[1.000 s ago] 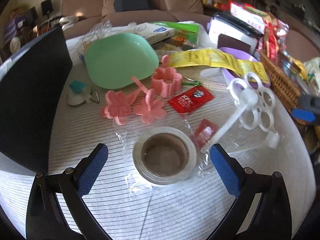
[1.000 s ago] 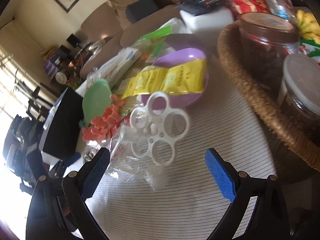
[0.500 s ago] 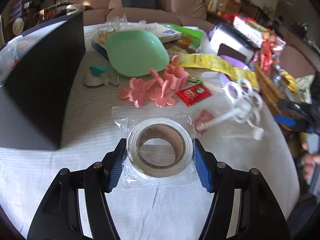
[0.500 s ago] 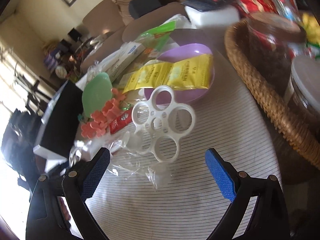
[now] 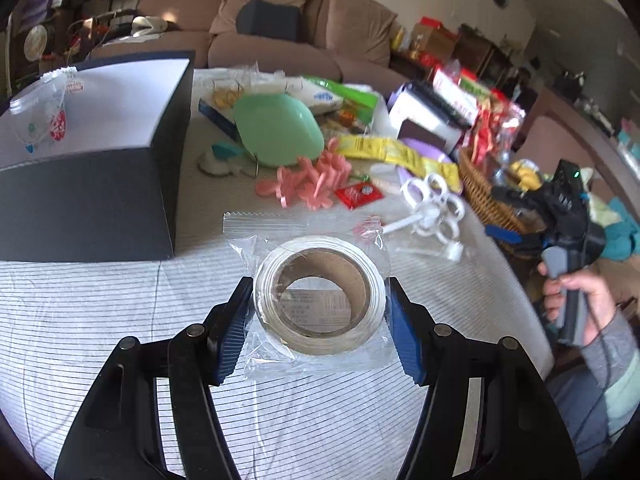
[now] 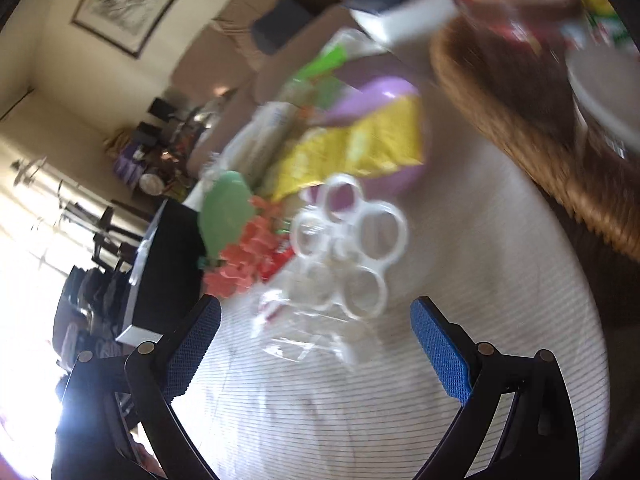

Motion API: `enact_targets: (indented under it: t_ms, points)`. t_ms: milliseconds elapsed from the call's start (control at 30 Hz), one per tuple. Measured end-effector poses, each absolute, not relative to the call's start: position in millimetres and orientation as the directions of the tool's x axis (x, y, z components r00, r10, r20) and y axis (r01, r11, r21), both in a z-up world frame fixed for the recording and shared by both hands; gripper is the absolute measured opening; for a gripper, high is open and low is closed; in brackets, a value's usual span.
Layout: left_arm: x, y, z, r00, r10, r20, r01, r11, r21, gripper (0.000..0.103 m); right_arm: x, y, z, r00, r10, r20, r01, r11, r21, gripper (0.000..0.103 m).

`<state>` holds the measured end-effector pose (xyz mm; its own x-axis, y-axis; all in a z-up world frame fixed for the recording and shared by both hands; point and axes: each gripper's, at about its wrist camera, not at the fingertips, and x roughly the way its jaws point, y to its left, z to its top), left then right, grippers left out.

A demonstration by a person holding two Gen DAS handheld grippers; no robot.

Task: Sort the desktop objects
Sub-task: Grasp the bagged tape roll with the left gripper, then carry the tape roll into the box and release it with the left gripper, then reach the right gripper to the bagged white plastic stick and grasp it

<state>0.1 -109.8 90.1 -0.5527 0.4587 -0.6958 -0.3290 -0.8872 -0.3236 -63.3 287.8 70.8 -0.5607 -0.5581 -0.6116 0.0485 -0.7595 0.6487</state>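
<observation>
The left gripper (image 5: 320,312) has closed from a wide-open stance a second ago: both blue pads (image 5: 234,320) now press the sides of the bagged tape roll (image 5: 320,294). The camera angle has also risen since half a second ago, and more of the black box (image 5: 92,152) top shows. This suggests the roll is being lifted off the striped tablecloth (image 5: 100,320), though contact with the cloth cannot be ruled out.

The roll sits in front of the black box, toward the near right of it. The pink flower moulds (image 5: 304,184), green dish (image 5: 278,128) and red sachet (image 5: 358,196) lie to the right of the box, untouched.

The right gripper (image 6: 316,348) remains spread wide and holds nothing. Its view is now motion-blurred. The white ring holder (image 6: 348,240) lies ahead of its fingers, well right of the box.

Judgement: the grasp step is complete, and the roll is ready for transfer to its sorting place. The loose bag film could slip between the pads.
</observation>
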Motion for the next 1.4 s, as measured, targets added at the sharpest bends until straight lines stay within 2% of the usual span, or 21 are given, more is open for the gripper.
enact_targets:
  t_ms: [200, 367, 567, 633, 667, 733, 867, 1100, 1200, 1300, 1400]
  points:
    - [-5, -141, 136, -0.616, 0.443, -0.652, -0.333, -0.896, -0.295, 0.061, -63, 258, 77, -0.541, -0.548, -0.638, 0.12, -0.801, 0.586, 0.098]
    - [-40, -193, 176, -0.693, 0.339, -0.636, -0.248, -0.941, -0.231, 0.061, -63, 244, 77, -0.533, -0.535, -0.655, 0.14, -0.82, 0.555, 0.098]
    - [-114, -237, 169, -0.692, 0.252, -0.676, -0.134, -0.966, -0.223, 0.062, -64, 240, 76, -0.529, -0.533, -0.66, 0.144, -0.823, 0.549, 0.098]
    - [-137, -241, 150, -0.658, 0.237, -0.715, -0.097, -0.968, -0.232, 0.069, -64, 238, 76, -0.525, -0.532, -0.664, 0.148, -0.826, 0.544, 0.098]
    - [-147, -244, 139, -0.635, 0.2, -0.747, -0.056, -0.975, -0.213, 0.079, -64, 237, 76, -0.524, -0.53, -0.666, 0.151, -0.828, 0.54, 0.098]
    - [-153, -253, 129, -0.625, 0.158, -0.765, 0.006, -0.978, -0.207, 0.08, -64, 235, 76, -0.525, -0.523, -0.672, 0.155, -0.835, 0.528, 0.098]
    - [-130, -276, 137, -0.689, 0.216, -0.692, 0.04, -0.942, -0.334, 0.091, -62, 239, 76, -0.53, -0.514, -0.675, 0.151, -0.84, 0.521, 0.098]
    - [-65, -240, 159, -0.742, 0.289, -0.605, -0.126, -0.946, -0.297, 0.093, -68, 261, 71, -0.553, -0.531, -0.642, 0.082, -0.802, 0.592, 0.098]
    - [-43, -201, 156, -0.713, 0.377, -0.591, -0.232, -0.922, -0.309, 0.093, -68, 266, 70, -0.557, -0.534, -0.636, 0.064, -0.791, 0.608, 0.098]
    - [-24, -148, 148, -0.67, 0.441, -0.597, -0.35, -0.897, -0.27, 0.095, -67, 270, 72, -0.566, -0.524, -0.637, 0.06, -0.796, 0.602, 0.098]
    - [-16, -83, 122, -0.614, 0.447, -0.651, -0.459, -0.873, -0.166, 0.096, -66, 278, 70, -0.57, -0.523, -0.634, 0.041, -0.789, 0.613, 0.098]
